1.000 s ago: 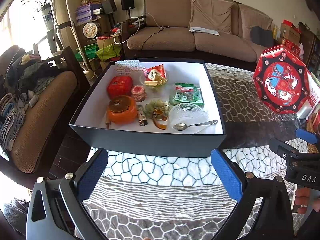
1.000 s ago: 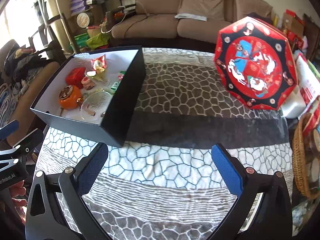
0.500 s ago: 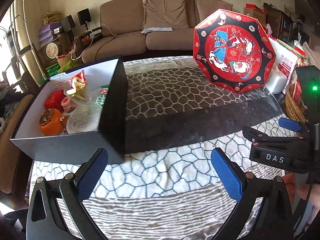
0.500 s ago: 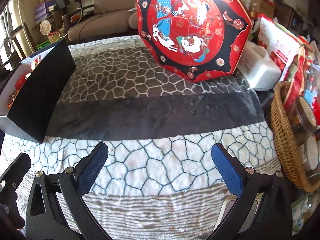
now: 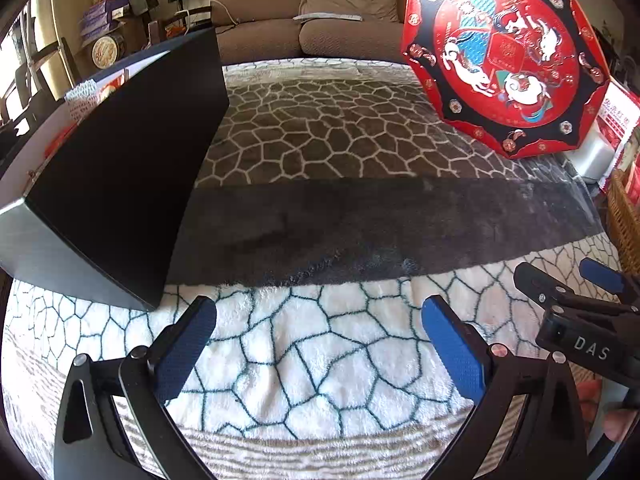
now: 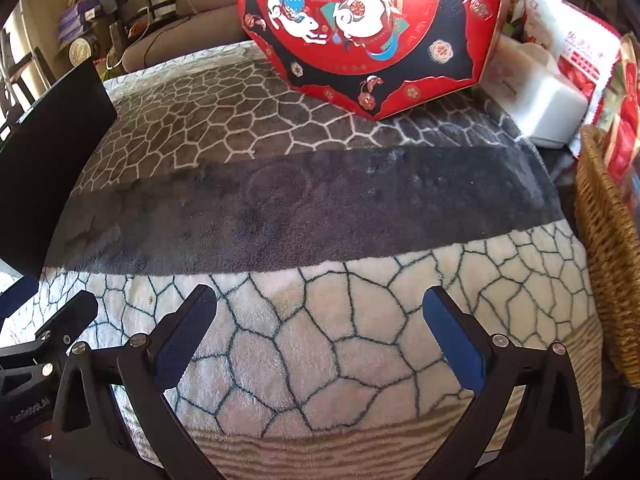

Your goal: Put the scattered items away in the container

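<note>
One black rectangular cardboard box (image 5: pixel 116 168) with white interior sits at the left edge of the fleece cobble-patterned blanket (image 5: pixel 344 364) covering the desk; its contents are mostly hidden behind the near wall. One red octagonal decorated tin (image 5: pixel 504 52) stands tilted on edge at far right, well apart from the box. One woven wicker basket (image 6: pixel 608 256) at the right edge. Two grippers: left gripper (image 5: pixel 316 344) wide open, holding nothing; right gripper (image 6: pixel 320 332) wide open, also holding nothing. Broad bare blanket between box and tin
</note>
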A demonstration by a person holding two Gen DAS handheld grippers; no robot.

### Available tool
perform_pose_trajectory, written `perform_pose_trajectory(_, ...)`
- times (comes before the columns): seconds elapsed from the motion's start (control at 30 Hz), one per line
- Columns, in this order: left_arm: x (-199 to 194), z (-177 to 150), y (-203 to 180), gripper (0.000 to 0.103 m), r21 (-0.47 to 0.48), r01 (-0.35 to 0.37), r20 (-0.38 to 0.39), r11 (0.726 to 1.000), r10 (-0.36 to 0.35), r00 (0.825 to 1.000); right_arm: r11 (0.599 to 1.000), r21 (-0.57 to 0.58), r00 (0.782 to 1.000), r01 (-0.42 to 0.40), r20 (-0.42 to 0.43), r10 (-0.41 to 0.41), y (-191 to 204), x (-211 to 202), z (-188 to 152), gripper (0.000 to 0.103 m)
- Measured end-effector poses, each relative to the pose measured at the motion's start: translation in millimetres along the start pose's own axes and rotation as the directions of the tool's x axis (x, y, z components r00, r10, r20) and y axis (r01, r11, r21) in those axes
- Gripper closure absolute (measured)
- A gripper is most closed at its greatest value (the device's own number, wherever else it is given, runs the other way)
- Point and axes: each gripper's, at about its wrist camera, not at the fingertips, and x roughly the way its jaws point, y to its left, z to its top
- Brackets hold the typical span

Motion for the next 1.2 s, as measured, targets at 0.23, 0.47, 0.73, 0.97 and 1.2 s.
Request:
perform_pose_trajectory(0.23, 26, -4, 13, 0.0, -0.034, -0.027, -0.027, 0.999, 0.026, 0.999, 0.999, 0.023, 0.999, -0.037, 0.014, 0.037, 1, 12, 1, 0.0)
perform_pose_trajectory(0.47, 27, -4, 14, 0.0, -0.029, -0.022, 0.005, 0.999, 0.022, 1.0, 1.0, -0.007, 0.999, 0.013, 0.043, -0.012, 10, 16, -3, 0.0)
perform_pose_trajectory(0.73, 28, -4, 14, 0.0, -0.024, -0.017, 0.012, 1.0, 0.018, 1.0, 1.0, -0.01, 0.999, 0.019, 0.042, -0.019, 10, 16, -3, 0.0)
perform_pose_trajectory(0.97, 29, -4, 14, 0.0, -0.024, -0.017, 0.012, 1.0, 0.017, 1.0, 1.0, -0.011, 0.999, 0.019, 0.041, -0.019, 10, 17, -2, 0.0)
perform_pose_trajectory(1.2, 29, -4, 14, 0.0, -0.024, -0.016, 0.012, 1.0, 0.017, 1.0, 1.0, -0.011, 0.999, 0.02, 0.041, -0.019, 9, 17, -3, 0.0)
